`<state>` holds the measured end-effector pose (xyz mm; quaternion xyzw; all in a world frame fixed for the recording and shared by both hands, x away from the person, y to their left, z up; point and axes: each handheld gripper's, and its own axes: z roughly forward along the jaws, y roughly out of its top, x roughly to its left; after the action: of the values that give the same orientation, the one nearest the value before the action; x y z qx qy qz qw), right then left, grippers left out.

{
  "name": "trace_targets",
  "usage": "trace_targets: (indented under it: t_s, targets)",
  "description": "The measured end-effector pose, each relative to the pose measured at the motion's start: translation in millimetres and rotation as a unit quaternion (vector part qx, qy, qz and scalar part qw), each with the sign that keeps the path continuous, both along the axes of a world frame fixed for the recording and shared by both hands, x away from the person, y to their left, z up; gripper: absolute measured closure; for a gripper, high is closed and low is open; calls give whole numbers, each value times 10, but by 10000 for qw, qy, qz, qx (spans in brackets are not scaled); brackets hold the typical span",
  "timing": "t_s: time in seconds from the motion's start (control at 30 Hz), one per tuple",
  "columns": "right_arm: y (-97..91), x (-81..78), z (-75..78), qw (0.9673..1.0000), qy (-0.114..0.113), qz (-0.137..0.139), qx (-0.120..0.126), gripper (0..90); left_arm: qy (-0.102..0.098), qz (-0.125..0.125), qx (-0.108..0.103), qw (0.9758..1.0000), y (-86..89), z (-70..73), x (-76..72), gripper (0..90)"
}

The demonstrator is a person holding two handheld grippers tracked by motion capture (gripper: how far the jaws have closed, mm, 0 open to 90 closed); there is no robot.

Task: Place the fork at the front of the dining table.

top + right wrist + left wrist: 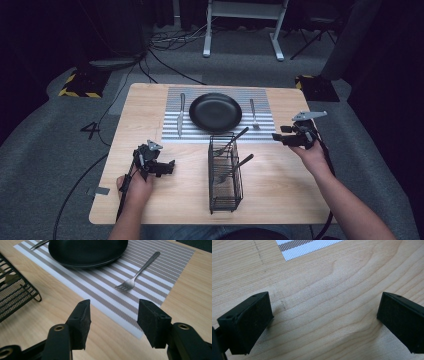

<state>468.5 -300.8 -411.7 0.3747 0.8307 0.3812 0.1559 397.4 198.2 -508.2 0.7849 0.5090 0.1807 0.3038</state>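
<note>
A: Steel fork [137, 274] is lying on the striped mat [160, 270], right of the plate [87, 250]; the right gripper [113, 321] is hovering, jaws apart, empty.

B: Left gripper [324, 322] is waiting, jaws wide over bare table [324, 290]. Probably the basket's [225, 172] remaining cutlery next.

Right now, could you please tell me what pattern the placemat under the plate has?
The placemat has grey-brown and white stripes, clearest in the right gripper view.

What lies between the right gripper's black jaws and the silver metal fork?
Only bare striped placemat separates the right gripper from the fork, seen in the right gripper view.
</note>
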Motion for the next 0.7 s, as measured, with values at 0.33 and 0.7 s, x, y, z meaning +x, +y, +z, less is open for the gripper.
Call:
trace_targets:
  t_s: [0.33,0.7]
  targets:
    - [-360,-454,-72,9997,108,-194,131,425,-2,3,-1,10000,-1,0,0,1]
    - [-666,-803,-400,9992,201,-265,198,422,3,-4,6,10000,1,1,0,1]
